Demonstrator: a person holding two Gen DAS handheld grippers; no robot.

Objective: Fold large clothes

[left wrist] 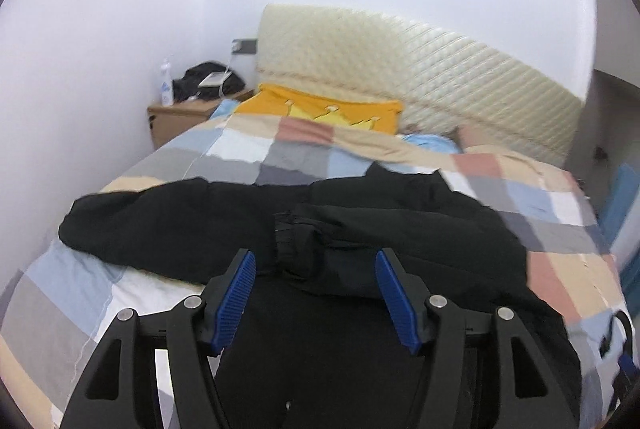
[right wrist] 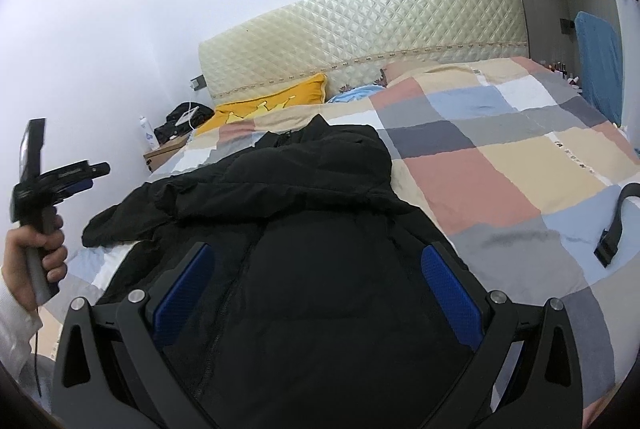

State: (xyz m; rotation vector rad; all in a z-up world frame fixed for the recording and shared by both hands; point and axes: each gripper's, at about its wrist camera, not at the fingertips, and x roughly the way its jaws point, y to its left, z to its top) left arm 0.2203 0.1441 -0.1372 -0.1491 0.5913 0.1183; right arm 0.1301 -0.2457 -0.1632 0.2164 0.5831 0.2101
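A black padded jacket (left wrist: pixel 400 229) lies spread on a bed with a checked duvet (left wrist: pixel 248 153). One sleeve is folded across its body, and the gathered cuff (left wrist: pixel 296 241) rests near the middle. My left gripper (left wrist: pixel 316 261) hovers above that cuff, open, with nothing between its blue pads (left wrist: pixel 236 293). In the right wrist view the jacket (right wrist: pixel 320 189) lies zip side up, its other sleeve (right wrist: pixel 120 221) stretched out to the left. My right gripper (right wrist: pixel 316 257) is open over the jacket's body and holds nothing. A hand (right wrist: pixel 40 245) holds the left gripper (right wrist: pixel 98 175) raised at the far left.
A yellow pillow (right wrist: pixel 272 101) and a quilted headboard (right wrist: pixel 360 37) are at the bed's far end. A wooden nightstand (left wrist: pixel 180 113) holds a bottle and a dark bag. A black strap (right wrist: pixel 616 221) lies on the duvet at right. A blue cloth (right wrist: pixel 600 61) hangs by the right wall.
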